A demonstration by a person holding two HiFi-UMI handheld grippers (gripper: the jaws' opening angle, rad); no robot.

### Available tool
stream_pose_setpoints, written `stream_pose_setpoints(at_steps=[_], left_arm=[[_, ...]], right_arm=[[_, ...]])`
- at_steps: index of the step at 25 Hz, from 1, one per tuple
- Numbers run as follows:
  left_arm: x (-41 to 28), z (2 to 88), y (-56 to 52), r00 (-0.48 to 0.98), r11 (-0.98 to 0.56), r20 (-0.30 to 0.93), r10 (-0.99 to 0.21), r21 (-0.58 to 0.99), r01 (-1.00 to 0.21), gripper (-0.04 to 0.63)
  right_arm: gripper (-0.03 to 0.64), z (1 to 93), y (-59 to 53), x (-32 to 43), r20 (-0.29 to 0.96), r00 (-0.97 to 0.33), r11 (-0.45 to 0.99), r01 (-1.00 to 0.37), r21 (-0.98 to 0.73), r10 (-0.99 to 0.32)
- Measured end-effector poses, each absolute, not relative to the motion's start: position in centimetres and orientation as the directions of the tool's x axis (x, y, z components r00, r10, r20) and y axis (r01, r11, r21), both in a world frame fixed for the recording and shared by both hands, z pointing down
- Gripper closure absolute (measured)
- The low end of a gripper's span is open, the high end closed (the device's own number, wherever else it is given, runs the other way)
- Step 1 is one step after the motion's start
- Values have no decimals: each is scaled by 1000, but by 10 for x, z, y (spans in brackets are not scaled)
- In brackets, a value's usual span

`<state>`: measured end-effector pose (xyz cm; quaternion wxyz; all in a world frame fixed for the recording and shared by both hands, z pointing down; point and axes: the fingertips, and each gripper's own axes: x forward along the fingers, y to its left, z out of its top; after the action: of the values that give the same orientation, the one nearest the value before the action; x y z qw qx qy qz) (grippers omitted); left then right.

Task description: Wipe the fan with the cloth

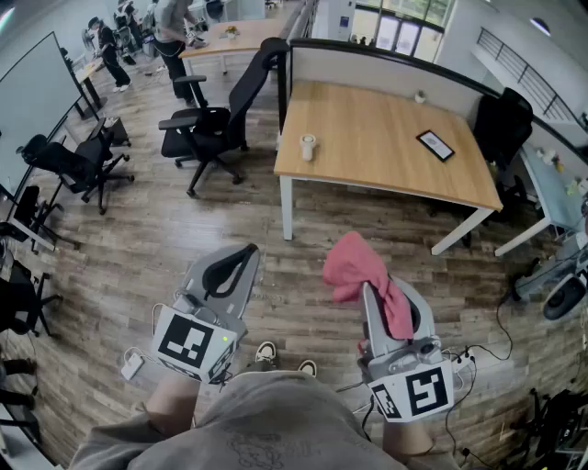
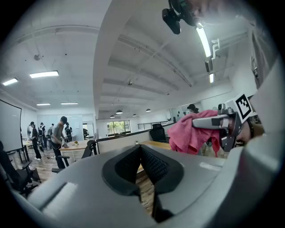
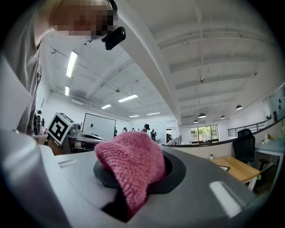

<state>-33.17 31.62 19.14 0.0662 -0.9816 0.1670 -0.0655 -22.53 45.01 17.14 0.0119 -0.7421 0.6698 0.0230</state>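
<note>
My right gripper (image 1: 369, 286) is shut on a pink knitted cloth (image 1: 360, 275), which bunches over its jaws and hangs down one side. The right gripper view shows the cloth (image 3: 132, 165) clamped between the jaws and hiding the tips. My left gripper (image 1: 244, 255) hangs beside it over the wooden floor, shut and empty; in its own view the black pads (image 2: 153, 164) meet with nothing between them. The cloth (image 2: 191, 132) shows there at the right. I cannot make out a fan in any view.
A wooden desk (image 1: 386, 138) with a white partition stands ahead, bearing a small white object (image 1: 308, 145) and a dark framed slab (image 1: 435, 144). Black office chairs (image 1: 207, 128) stand to the left, with people (image 1: 170, 27) far behind. Cables (image 1: 487, 353) lie at the right.
</note>
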Motion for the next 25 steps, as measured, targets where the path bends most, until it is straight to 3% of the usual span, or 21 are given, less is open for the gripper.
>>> stream_pose_setpoints(at_steps=[12, 18, 19, 20, 21, 25], left_arm=[[-306, 203, 349, 932, -931, 87, -352, -132, -340, 594], [-301, 205, 356, 909, -908, 61, -412, -105, -405, 588], [-301, 206, 354, 902, -902, 61, -427, -93, -421, 496], [-301, 208, 351, 894, -896, 65, -442, -84, -437, 357], [-301, 210, 348, 886, -888, 72, -457, -80, -452, 294], [-297, 215, 338, 875, -878, 84, -477, -94, -469, 252]], right_arm=[[529, 188, 475, -197, -44, 94, -93, -996, -12, -995], [529, 194, 489, -184, -35, 101, -101, -995, -7, -994], [529, 195, 490, -182, -34, 104, -104, -995, -10, -994], [529, 196, 491, -180, -32, 107, -106, -994, -15, -994], [529, 197, 491, -178, -30, 109, -109, -994, -20, -994], [529, 203, 485, -170, -17, 114, -114, -993, -19, -993]])
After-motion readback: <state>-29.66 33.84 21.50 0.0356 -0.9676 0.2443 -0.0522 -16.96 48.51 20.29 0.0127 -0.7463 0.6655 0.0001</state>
